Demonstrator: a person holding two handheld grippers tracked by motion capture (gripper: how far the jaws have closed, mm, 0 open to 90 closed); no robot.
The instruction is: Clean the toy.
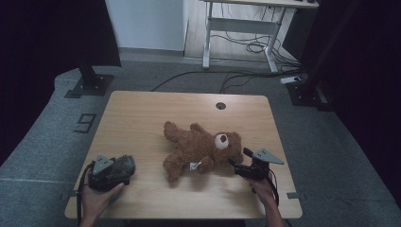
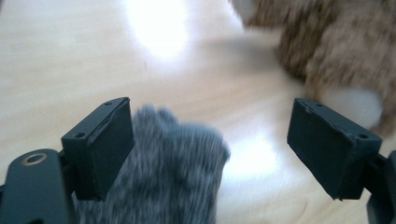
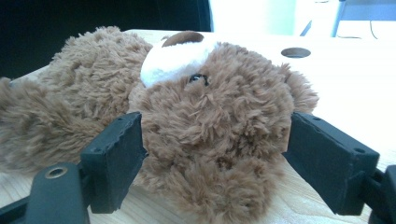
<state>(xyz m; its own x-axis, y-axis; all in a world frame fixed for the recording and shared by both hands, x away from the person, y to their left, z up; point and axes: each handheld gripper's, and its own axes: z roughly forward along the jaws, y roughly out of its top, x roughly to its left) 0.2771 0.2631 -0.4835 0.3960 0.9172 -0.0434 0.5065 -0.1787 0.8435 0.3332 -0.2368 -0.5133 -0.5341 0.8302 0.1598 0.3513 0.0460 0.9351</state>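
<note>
Right claw [image 3: 215, 154] clamps the teddy bear's [image 1: 201, 149] head; left claw [image 2: 210, 144], released, stands beside a grey woolly cloth [image 2: 163, 172]. Next, probably: regrasp cloth.

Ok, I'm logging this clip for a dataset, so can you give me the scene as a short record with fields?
surface: wooden table
main thing: brown teddy bear, lying down
other thing: grey fuzzy cloth, lying by the left jaw
left gripper: jaws wide apart, not pressing the cloth
right gripper: jaws on both sides of the bear's head; contact unclear
</note>
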